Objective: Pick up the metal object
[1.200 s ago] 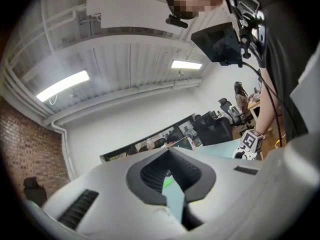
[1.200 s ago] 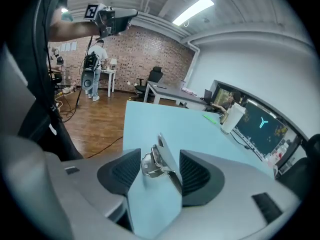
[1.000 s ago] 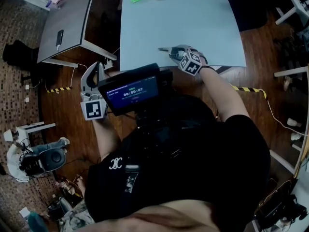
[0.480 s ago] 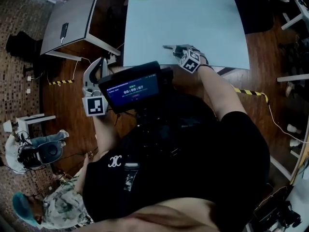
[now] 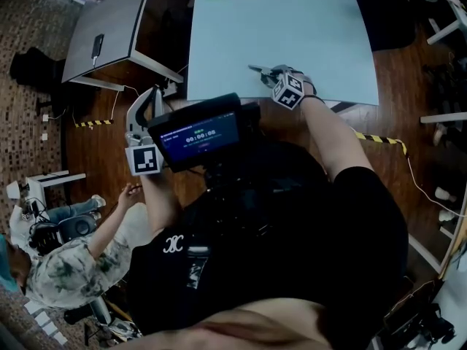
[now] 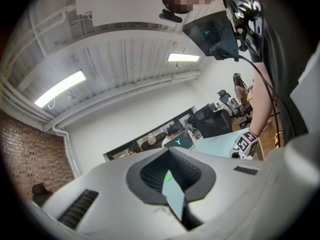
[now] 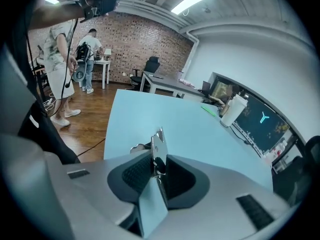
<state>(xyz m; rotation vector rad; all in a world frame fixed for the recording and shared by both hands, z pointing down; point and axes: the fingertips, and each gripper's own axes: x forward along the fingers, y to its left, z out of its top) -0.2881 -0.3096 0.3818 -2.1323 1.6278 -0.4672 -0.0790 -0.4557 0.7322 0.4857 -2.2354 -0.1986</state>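
On the chest screen [image 5: 198,133]: white timer digits on dark blue, left of centre in the head view. They read as zeros and colons, and the last digit is too small to trust.
Monitor [image 7: 261,119]: at the right edge of the right gripper view, glowing with a cyan Y-shaped mark. No words are legible.
Marker cube [image 5: 289,92]: a black-and-white square code riding the right gripper, upper centre of the head view. No lettering.
Second marker cube [image 5: 144,160]: the same kind of code on the left gripper, at middle left.
Right gripper [image 7: 158,156]: the jaws have just been closing and now they're nearly together, with the pads pinching the metal object from both sides.
Metal object [image 7: 159,143]: a thin shiny plate standing on edge between those pads, its notched top poking up at lower centre. In the head view it juts out left of the gripper, over the near part of the table. I can't tell whether it's off the tabletop.
Left gripper [image 6: 170,170]: the jaws are drawn in to a narrow slit with nothing between the pads. It is held clear of the table, over the wooden floor.
Table [image 7: 150,109]: its pale blue top fills the middle of the right gripper view.
Cup [image 7: 233,109]: white and upright at the table's far end, right of centre. Its contents can't be seen.
Green strip [image 7: 209,110]: lying flat just left of the cup.
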